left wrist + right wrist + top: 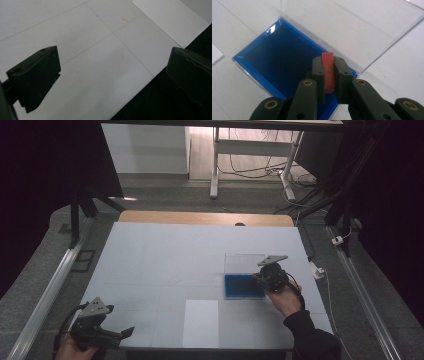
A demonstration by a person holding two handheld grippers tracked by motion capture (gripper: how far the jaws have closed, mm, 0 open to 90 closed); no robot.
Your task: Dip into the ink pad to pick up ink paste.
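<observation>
Red block (329, 72) clamped in right gripper (329, 75) fingers over blue box (277, 65), clear lid (352, 27) raised behind, left gripper (112, 75) fingers apart.

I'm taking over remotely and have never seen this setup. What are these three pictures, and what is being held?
A person holds a two-jaw tool in each hand. The high view looks down on the pale table; the other two cameras ride on the grippers. The right gripper is shut on a small flat red piece, above an open blue-lined box with a clear plastic lid. The left gripper is open with nothing between its jaws, at the table's near edge. A white paper sheet lies on the table.
</observation>
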